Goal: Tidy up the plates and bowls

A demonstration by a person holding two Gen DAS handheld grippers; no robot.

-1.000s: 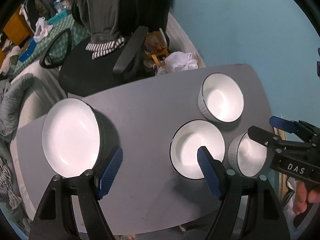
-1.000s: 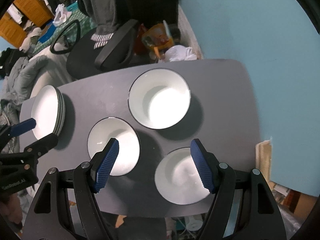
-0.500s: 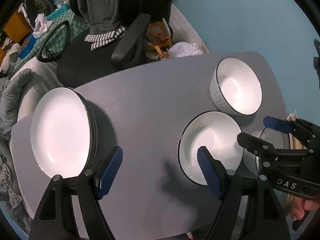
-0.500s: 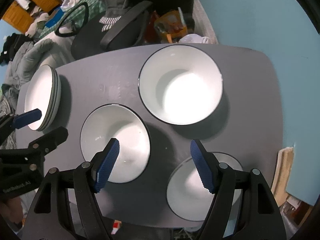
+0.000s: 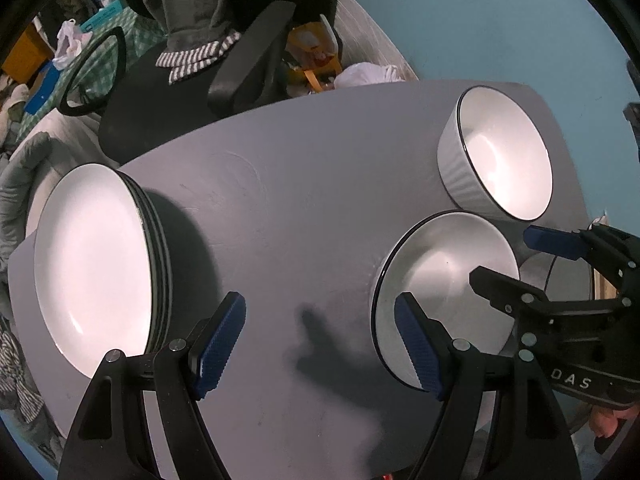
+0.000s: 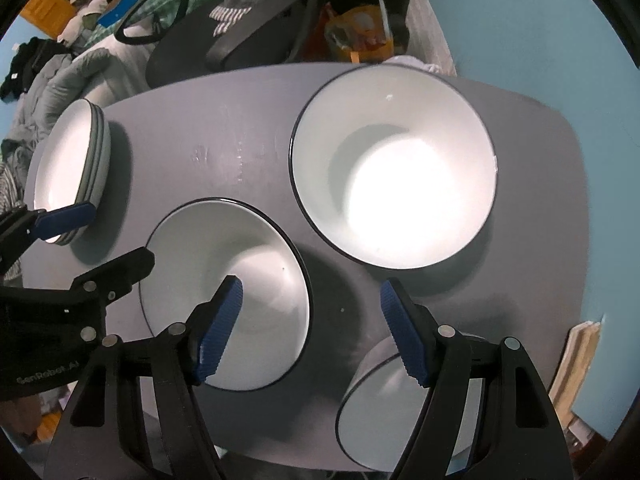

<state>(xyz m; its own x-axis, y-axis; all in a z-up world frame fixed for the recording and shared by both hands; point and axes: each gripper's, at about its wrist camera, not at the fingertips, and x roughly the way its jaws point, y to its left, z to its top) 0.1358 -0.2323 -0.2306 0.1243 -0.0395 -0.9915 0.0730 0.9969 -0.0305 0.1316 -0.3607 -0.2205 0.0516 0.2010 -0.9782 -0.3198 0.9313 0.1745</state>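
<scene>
Grey and rounded at its corners, the desk [image 5: 304,184] stands against a blue wall [image 5: 480,20]. On it, your stack of plates [image 5: 92,260] sits at the left end. Three white bowls with dark rims occupy the right half: the far bowl [image 6: 394,168] near the back edge, the middle bowl [image 6: 226,300] toward the desk's centre, and the near bowl [image 6: 384,420] at the front right corner. The middle bowl and far bowl nearly touch.

Your left gripper [image 5: 320,344] hovers above the bare desk between the stack and the middle bowl, fingers spread wide, holding nothing. Your right gripper [image 6: 310,328] hovers over the gap between the middle bowl and near bowl, also spread wide and empty.

Behind the desk stands a black office chair [image 5: 168,92] draped with clothing.
</scene>
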